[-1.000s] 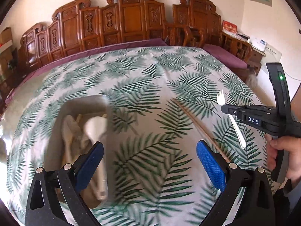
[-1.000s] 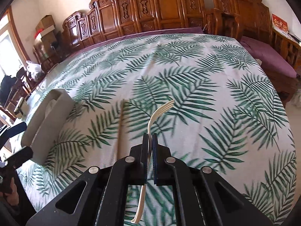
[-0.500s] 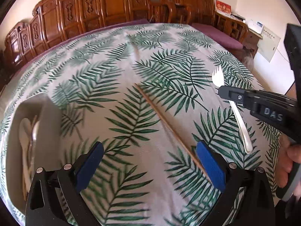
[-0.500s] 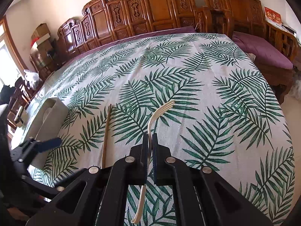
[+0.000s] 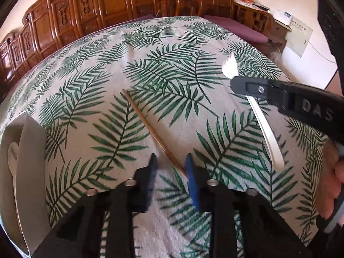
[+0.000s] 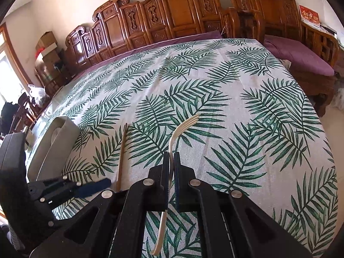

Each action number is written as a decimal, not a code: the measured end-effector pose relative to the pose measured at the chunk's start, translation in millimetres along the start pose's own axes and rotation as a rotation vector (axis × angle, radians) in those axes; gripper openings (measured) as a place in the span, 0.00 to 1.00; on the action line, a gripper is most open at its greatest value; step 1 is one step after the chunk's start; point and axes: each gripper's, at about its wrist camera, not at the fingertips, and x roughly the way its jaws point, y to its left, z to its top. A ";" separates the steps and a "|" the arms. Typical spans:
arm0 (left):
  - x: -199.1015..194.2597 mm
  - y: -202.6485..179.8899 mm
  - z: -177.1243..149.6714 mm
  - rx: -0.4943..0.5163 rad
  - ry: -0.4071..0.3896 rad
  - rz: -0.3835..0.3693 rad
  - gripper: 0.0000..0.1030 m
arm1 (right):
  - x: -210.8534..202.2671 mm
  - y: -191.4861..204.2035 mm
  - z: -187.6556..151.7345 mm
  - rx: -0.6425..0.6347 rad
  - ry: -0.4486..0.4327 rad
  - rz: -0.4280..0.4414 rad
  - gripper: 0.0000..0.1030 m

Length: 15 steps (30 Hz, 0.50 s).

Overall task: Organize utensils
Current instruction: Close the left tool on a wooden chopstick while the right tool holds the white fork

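A wooden chopstick (image 5: 150, 129) lies on the palm-leaf tablecloth; it also shows in the right wrist view (image 6: 121, 152). My left gripper (image 5: 169, 161) straddles its near end with the jaws partly closed and a gap left; the blue pads (image 5: 190, 172) look blurred. My right gripper (image 6: 171, 157) is shut on a white plastic fork (image 6: 185, 123) and holds it above the cloth; the fork also shows in the left wrist view (image 5: 266, 133). A grey utensil tray (image 5: 23, 172) at the left holds white spoons (image 5: 13, 154).
The tray also shows in the right wrist view (image 6: 56, 146). Carved wooden chairs (image 6: 172, 17) and a purple-cushioned bench (image 6: 301, 58) ring the table's far and right sides. The table edge drops off at the right.
My left gripper has swung right from the tray to the chopstick and its jaws have narrowed around the near end. My right gripper keeps hold of the fork.
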 end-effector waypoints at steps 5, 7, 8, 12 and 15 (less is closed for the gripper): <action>-6.9 17.9 -10.2 -0.034 0.011 0.007 0.07 | -0.1 2.6 1.0 -0.001 -0.002 0.005 0.05; -8.8 25.2 -13.1 -0.045 0.012 0.013 0.07 | 1.0 4.7 0.8 -0.007 0.002 0.004 0.05; -9.3 27.6 -13.5 -0.047 0.013 0.016 0.06 | 1.5 5.6 0.7 -0.009 0.004 0.005 0.05; -10.8 36.4 -16.8 -0.054 0.018 0.018 0.05 | 4.1 9.0 0.6 -0.019 0.012 0.005 0.05; -13.5 40.5 -20.4 -0.052 0.024 0.006 0.04 | 6.5 12.6 -0.3 -0.029 0.020 0.004 0.05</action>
